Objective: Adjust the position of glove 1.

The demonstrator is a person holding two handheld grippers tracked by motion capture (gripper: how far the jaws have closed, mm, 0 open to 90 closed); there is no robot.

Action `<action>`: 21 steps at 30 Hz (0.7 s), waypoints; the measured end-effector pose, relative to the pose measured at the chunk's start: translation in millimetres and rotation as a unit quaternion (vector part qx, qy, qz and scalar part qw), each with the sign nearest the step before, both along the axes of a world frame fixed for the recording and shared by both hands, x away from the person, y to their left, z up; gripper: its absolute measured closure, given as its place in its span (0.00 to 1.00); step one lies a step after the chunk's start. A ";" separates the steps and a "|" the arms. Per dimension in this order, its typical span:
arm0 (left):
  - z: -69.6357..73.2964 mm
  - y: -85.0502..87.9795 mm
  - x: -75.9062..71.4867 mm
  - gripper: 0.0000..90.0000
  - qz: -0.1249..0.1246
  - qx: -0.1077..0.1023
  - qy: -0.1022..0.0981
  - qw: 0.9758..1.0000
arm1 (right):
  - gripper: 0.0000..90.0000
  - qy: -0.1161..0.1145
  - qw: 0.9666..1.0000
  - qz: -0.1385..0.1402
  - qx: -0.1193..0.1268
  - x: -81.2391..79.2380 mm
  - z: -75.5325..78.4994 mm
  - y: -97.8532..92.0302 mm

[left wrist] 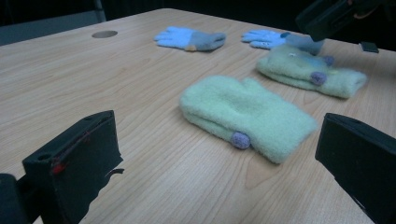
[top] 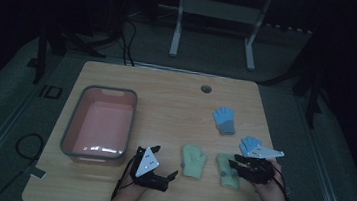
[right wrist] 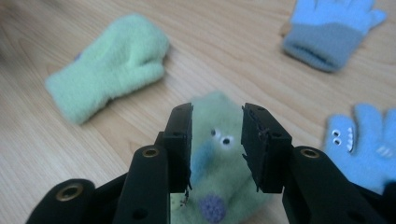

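Note:
Two light green mittens lie near the table's front edge: a plain-side one and one with a face and purple dots. My right gripper hovers just above the face mitten, open, its pads clear of the fabric. My left gripper rests low on the table, wide open, pointing at the plain mitten with nothing between its jaws. One blue glove lies farther back, another beside my right hand.
A pink bin with a grey rim stands empty at the left of the wooden table. A round cable hole sits near the far edge. Beyond the table stands a white frame on the dark floor.

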State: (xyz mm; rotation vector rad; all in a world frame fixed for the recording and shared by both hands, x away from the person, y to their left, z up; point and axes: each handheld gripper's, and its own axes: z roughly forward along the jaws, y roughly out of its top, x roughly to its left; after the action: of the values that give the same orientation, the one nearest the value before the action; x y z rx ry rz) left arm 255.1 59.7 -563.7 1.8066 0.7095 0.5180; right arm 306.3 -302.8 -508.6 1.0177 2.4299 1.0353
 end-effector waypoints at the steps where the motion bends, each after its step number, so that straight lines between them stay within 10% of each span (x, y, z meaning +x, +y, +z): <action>1: 0.0 -0.1 -0.1 0.00 0.000 0.000 0.000 1.000 | 0.70 0.003 1.000 -0.003 0.000 -0.2 -2.9 -0.4; 9: 0.0 -0.1 -0.1 0.00 0.000 0.001 0.000 1.000 | 0.67 0.030 0.999 -0.028 0.001 -6.6 -29.4 0.3; 21: 0.0 0.1 -0.1 0.00 0.002 0.001 0.000 1.000 | 0.96 -0.003 0.996 -0.090 -0.021 -22.2 -34.5 13.0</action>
State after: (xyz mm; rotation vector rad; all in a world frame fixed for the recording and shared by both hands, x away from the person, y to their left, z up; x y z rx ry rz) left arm 255.0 59.8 -563.7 1.8080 0.7127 0.5210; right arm 284.2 -289.8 -543.1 1.1931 2.2951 0.9220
